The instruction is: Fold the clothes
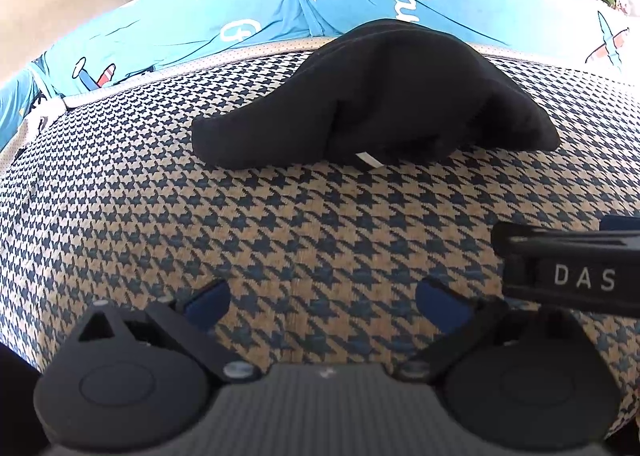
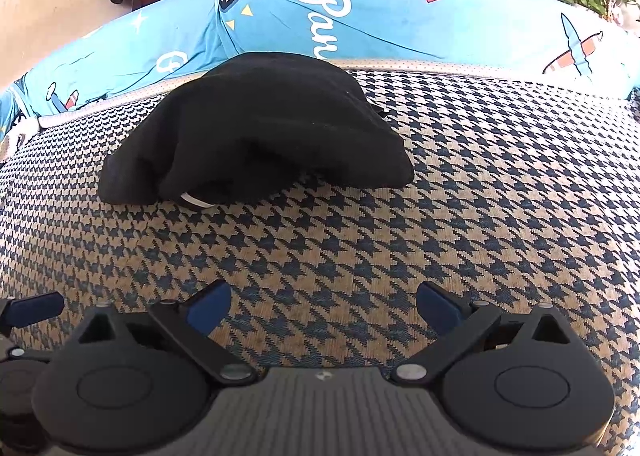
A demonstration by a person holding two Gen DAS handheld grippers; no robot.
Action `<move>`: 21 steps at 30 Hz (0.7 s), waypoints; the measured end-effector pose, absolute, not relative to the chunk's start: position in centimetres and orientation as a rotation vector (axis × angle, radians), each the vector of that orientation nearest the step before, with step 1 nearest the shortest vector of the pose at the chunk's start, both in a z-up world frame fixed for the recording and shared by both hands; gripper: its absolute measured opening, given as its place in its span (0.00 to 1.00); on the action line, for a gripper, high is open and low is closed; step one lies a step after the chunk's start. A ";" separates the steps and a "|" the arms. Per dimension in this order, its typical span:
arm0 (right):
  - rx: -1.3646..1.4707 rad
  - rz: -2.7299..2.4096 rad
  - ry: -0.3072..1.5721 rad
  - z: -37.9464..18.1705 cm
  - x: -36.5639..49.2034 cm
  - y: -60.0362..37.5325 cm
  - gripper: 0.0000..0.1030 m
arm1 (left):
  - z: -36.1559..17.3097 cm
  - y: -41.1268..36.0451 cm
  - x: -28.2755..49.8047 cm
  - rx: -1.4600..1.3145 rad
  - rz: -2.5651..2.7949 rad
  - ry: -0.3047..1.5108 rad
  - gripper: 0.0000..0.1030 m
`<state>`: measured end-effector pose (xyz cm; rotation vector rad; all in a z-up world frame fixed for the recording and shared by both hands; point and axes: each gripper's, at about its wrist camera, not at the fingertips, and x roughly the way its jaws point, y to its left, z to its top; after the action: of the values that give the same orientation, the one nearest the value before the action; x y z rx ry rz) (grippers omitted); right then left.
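Both grippers hover side by side over the blue-and-tan houndstooth cloth [image 1: 320, 216] that covers the work surface, and neither touches fabric. On the left, the left gripper [image 1: 322, 302] has its blue-padded fingers spread wide with nothing between them; the crumpled black knit garment [image 1: 380, 96] lies ahead of it and slightly to its right, well apart. That garment's long axis runs crosswise — left to right across both views — with a small white tag [image 1: 369, 160] showing at its near edge and the bright blue cartoon-print sheet [image 1: 240, 8] just behind it. Further right, the right gripper [image 2: 324, 306] is equally wide open and empty, and from there the garment [image 2: 260, 124] sits ahead and to the left. Judging by the offsets, neither gripper is clearly closer — the heap lies roughly between their two lines of reach.
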<state>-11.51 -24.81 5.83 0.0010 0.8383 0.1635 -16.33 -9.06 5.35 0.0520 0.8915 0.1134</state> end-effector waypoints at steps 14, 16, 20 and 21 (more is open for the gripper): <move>0.006 0.169 0.837 5.9 -11.5 -24.9 0.97 | 5.4 -9.0 -16.3 0.054 0.114 0.891 1.00; 0.008 0.168 0.839 5.9 -11.5 -24.9 0.97 | 5.4 -9.0 -16.3 0.054 0.113 0.891 1.00; 0.006 0.170 0.846 5.9 -11.4 -24.8 0.97 | 5.3 -8.9 -16.0 0.060 0.108 0.892 1.00; 0.005 0.175 0.849 5.9 -11.3 -24.7 0.97 | 5.3 -8.9 -15.8 0.062 0.106 0.893 1.00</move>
<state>-11.29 -24.71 5.89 0.0054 0.8494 0.1754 -15.85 -8.88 5.31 0.0620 0.8930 0.1058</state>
